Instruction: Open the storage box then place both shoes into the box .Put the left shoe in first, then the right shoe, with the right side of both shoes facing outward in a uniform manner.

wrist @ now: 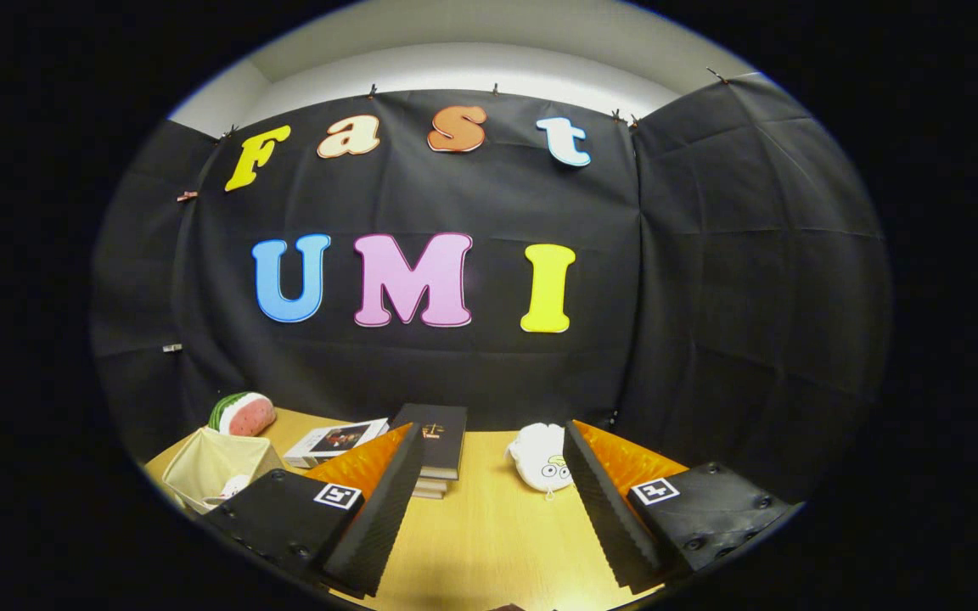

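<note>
The storage box [216,465], a pale cream fabric bin with soft, slightly slack walls and an open top, sits on the wooden table [489,535] to the left of the left finger, partly hidden behind it; a small white object lies inside near its near wall, too hidden to identify as a shoe; just behind the box rests a plush toy shaped like a watermelon slice [241,413], green rind over pink flesh; to the right of the box lies a flat white booklet [334,441] with a dark picture on its cover, and beside that a stack of books [436,450] topped by a black volume, just beyond the left fingertip; a white plush toy with cartoon eyes [542,458] lies near the tip of the right finger, on its inner side; the gripper [489,471] hangs above the table with its fingers spread wide apart, bare tabletop between them, nothing held; black cloth walls close the booth behind the table.
</note>
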### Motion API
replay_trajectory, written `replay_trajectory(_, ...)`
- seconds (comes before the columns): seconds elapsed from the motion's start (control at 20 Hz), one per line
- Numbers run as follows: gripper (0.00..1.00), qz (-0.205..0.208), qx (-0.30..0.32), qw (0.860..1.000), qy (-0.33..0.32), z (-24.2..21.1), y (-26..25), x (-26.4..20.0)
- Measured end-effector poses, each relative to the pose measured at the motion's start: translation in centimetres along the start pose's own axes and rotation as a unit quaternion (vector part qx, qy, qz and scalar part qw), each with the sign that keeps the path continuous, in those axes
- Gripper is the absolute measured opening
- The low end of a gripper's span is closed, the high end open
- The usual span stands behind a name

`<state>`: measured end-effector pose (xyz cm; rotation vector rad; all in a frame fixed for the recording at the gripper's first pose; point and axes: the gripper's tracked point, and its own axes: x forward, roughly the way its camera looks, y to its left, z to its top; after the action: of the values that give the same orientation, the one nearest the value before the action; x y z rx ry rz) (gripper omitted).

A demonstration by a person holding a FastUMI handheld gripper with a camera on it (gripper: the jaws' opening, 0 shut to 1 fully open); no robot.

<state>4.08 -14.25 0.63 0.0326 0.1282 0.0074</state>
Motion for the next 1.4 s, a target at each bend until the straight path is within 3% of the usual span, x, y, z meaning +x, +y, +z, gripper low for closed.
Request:
replay_trajectory(0.35, 0.99, 0.050, -0.026, 0.998, -0.002, -1.3, -0.3, 1.4)
replay_trajectory(0.95, 0.97, 0.085, -0.042, 0.995, 0.007, -2.9, 1.7, 1.5)
replay_trajectory(1.4, 0.97, 0.069, -0.041, 0.997, 0.014, -3.6, 1.4, 1.8)
